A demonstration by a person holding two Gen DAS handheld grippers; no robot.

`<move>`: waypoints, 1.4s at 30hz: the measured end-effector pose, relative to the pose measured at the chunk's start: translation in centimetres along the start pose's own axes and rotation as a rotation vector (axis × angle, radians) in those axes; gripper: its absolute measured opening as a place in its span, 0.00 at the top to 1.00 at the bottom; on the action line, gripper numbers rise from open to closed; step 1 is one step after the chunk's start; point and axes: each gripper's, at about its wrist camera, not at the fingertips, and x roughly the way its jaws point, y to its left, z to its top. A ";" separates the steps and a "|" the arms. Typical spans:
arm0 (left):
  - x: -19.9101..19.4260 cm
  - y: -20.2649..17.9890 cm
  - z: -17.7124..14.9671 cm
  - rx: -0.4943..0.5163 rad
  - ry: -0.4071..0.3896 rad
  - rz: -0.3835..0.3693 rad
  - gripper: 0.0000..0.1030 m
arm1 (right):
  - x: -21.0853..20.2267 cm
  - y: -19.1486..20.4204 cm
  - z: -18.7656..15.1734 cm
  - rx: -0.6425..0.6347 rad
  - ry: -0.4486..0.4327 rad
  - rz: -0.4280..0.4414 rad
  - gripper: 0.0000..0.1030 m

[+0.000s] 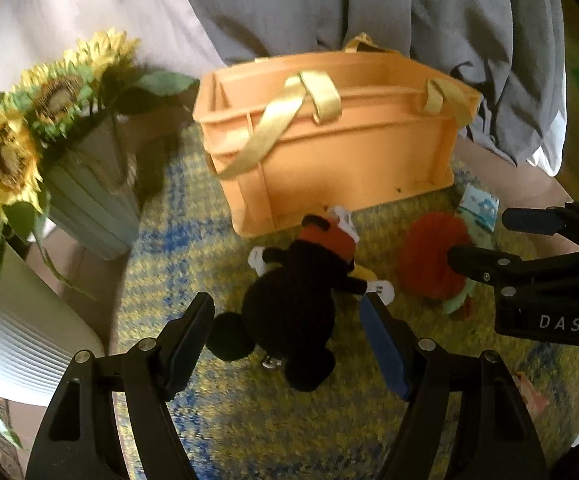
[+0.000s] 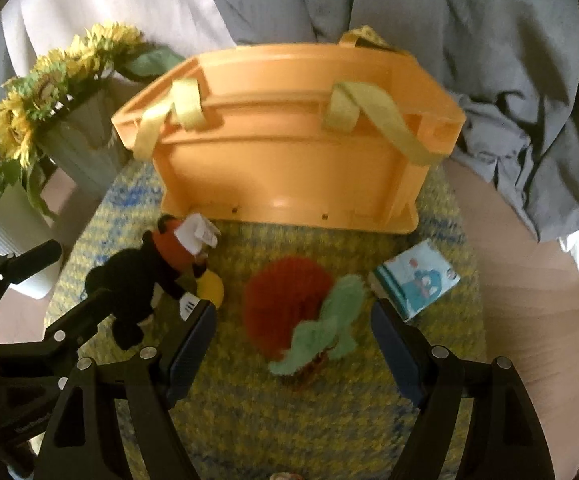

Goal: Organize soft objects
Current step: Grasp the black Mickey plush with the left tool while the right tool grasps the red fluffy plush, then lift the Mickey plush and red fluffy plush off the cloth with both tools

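A black mouse plush (image 1: 293, 304) with red shorts lies on the yellow-blue mat, in front of an orange crate (image 1: 329, 148) with yellow straps. My left gripper (image 1: 289, 320) is open, its jaws on either side of the plush, just above it. A red and green knitted toy (image 2: 301, 316) lies to the right of the plush. My right gripper (image 2: 293, 320) is open, its jaws either side of the knitted toy. The mouse plush also shows in the right wrist view (image 2: 137, 288), as does the crate (image 2: 289, 140). The right gripper shows in the left wrist view (image 1: 477, 240).
A small light-blue soft book (image 2: 413, 276) lies right of the knitted toy. A vase of sunflowers (image 1: 49, 120) stands left of the crate, with a white ribbed pot (image 1: 29, 344) nearer. Grey bedding (image 2: 369, 0) lies behind. The mat (image 1: 269, 420) covers a round wooden table.
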 end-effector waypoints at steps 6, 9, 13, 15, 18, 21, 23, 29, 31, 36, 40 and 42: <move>1.7 0.1 -0.4 0.009 0.039 0.000 0.28 | 1.9 0.0 -0.3 -0.007 0.043 -0.003 0.22; 2.5 0.1 -0.5 0.012 0.057 -0.004 0.28 | 2.8 -0.1 -0.4 -0.006 0.063 0.000 0.22; 3.7 -0.1 -0.4 0.022 0.075 -0.002 0.28 | 4.0 -0.4 -0.5 -0.001 0.087 0.005 0.22; 4.2 -0.2 -0.3 0.025 0.080 -0.005 0.28 | 4.5 -0.7 -0.4 0.004 0.096 0.011 0.22; 4.9 -0.1 -0.1 0.021 0.090 -0.008 0.28 | 5.4 -0.7 -0.2 0.010 0.109 0.025 0.23; 5.6 0.0 0.0 0.008 0.100 -0.017 0.28 | 5.9 -0.7 -0.1 0.012 0.112 0.033 0.23; 6.1 0.0 0.1 0.001 0.107 -0.019 0.28 | 6.2 -0.7 0.1 0.015 0.112 0.041 0.24; 7.5 0.1 0.1 -0.024 0.125 -0.016 0.28 | 7.1 -0.6 0.3 0.009 0.123 0.043 0.37; 7.6 0.2 0.1 -0.035 0.122 -0.013 0.30 | 7.4 -0.5 0.3 0.013 0.122 0.045 0.42; 7.5 0.1 0.0 -0.066 0.111 -0.008 0.41 | 7.5 -0.6 0.1 0.019 0.113 0.051 0.50; 7.2 0.2 -0.4 -0.092 0.109 -0.003 0.42 | 7.1 -0.7 -0.1 0.009 0.098 0.054 0.54; 7.0 0.3 -0.5 -0.109 0.109 0.001 0.42 | 6.7 -1.0 -0.3 0.012 0.089 0.056 0.57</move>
